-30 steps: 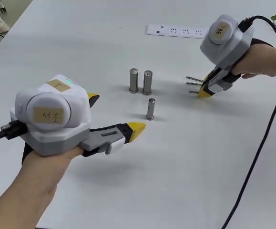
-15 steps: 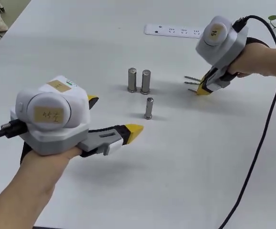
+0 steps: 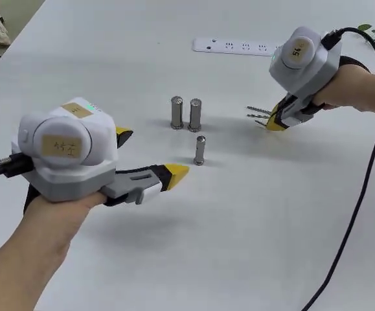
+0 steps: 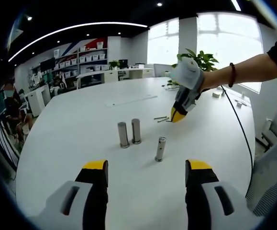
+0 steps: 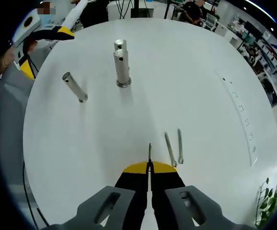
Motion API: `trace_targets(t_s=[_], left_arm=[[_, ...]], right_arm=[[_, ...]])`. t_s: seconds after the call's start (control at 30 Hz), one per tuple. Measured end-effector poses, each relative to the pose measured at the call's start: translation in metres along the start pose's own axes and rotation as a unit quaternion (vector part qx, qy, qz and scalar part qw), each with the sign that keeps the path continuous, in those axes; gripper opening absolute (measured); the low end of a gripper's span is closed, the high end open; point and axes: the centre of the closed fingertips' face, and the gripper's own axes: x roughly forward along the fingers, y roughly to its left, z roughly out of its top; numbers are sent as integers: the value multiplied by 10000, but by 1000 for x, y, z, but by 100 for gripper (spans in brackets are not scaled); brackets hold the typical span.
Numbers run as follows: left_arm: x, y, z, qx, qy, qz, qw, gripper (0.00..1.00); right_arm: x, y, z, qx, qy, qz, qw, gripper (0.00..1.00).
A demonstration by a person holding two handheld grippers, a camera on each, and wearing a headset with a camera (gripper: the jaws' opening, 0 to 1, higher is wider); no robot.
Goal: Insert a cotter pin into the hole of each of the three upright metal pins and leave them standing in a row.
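overhead, in the head view, the left gripper [image 3: 149, 153] is hovering with its jaws spread wide, short of three upright metal pins [image 3: 195, 115] on the white table [image 3: 252, 220]: two are standing side by side, one apart in front. the right gripper [image 3: 276, 123] is tipping down at the cotter pins [image 3: 258, 111], with a power strip [image 3: 236, 46] lying beyond. in the left gripper view, the jaws are gaping toward the metal pins [image 4: 136, 131]. in the right gripper view, the jaws are pinching one cotter pin [image 5: 149, 152]; two loose cotter pins [image 5: 171, 149] are lying just beside it.
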Motion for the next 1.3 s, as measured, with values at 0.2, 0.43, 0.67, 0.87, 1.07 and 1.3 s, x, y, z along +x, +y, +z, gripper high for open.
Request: trace_targets(t_s=[0.2, 0.43, 0.67, 0.87, 1.07, 1.3], left_arm=[[2, -4, 7, 16, -44, -120, 9999, 60], [6, -11, 13, 47, -31, -293, 9996, 54], [9, -18, 20, 87, -18, -413, 9991, 47], [13, -26, 28, -50, -98, -604, 9981, 41], [17, -33, 34, -222, -170, -800, 9964, 35], [18, -41, 42, -690, -269, -1027, 9920, 25]], right_arm=[[-11, 12, 11, -108, -370, -60, 9992, 0], [-26, 33, 33, -264, -834, -100, 9961, 0], [-37, 54, 60, -794, -1309, -134, 9881, 0], [-51, 78, 79, -1176, -1634, -65, 9795, 0], [-57, 96, 91, -1538, -1804, -12, 9715, 0], [-63, 112, 104, -1969, -2011, -6, 9596, 0]])
